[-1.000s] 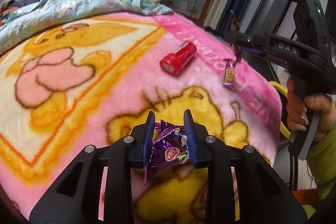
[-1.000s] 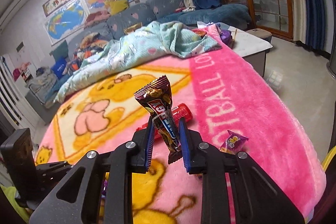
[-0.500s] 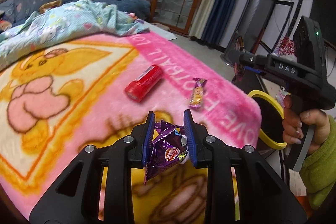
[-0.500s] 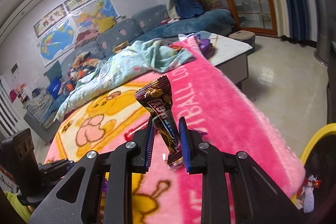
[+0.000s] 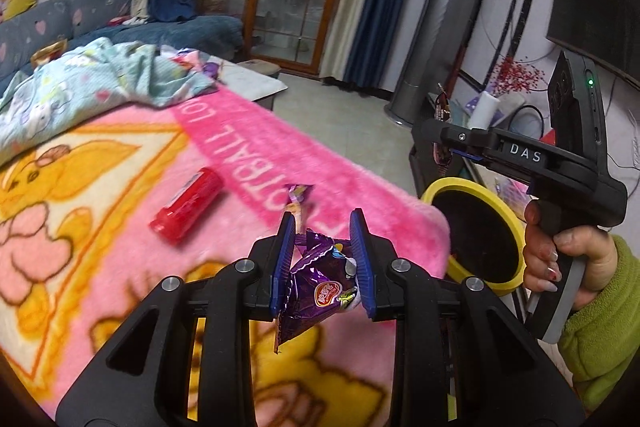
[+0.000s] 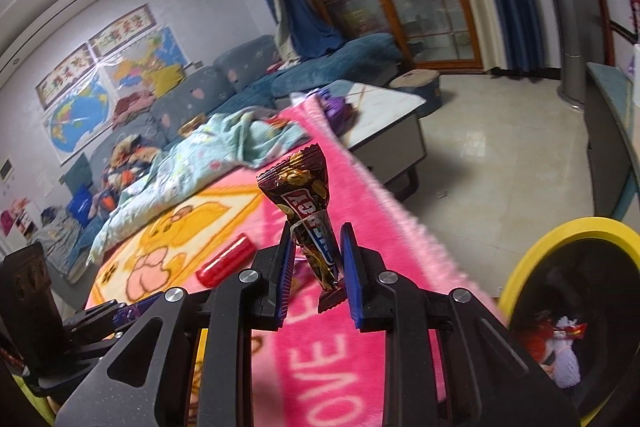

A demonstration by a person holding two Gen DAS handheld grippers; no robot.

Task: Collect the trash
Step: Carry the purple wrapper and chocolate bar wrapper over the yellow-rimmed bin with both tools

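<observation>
Left hand-held gripper [image 5: 323,231] clamps a purple wrapper [image 5: 316,287]; right hand-held gripper [image 6: 316,241] pinches a brown, seemingly chocolate, wrapper [image 6: 308,211].

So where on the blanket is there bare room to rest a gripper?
Free: the yellow and cream bear print of the pink blanket, left of the red tube. Crowded: the strip between the tube and the small candy wrapper, and the far end under the bunched blue cloth.

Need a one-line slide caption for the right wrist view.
Right tongs grip a brown snack wrapper beside the yellow-rimmed trash bin.
</observation>
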